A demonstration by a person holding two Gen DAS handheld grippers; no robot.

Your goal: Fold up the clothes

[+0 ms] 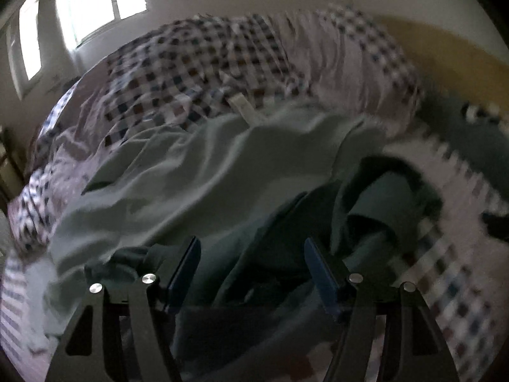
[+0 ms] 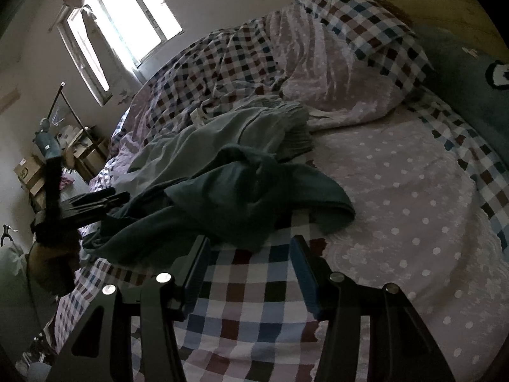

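Checked bedding covers the bed point(image 1: 197, 63) under a bright window; in the blurred left wrist view the left tongs point(image 1: 251, 270) stand wide apart above the dark green garment point(image 1: 280, 248), gripping nothing, with the pale green garment point(image 1: 191, 172) spread just beyond, toward the bed's far edge. In the right wrist view the right tongs point(image 2: 248, 273) hang half open and empty over bare sheet near the front edge, apparently positioned to take the dark garment's nearest hem.

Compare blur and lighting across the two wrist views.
Left wrist: motion-smeared, checked bedding streaked, the pale garment soft; only the left tongs sharp. Right wrist: crisp, checks clear; the dark garment underexposed. Both: the window blown out, fisheye bending edges.
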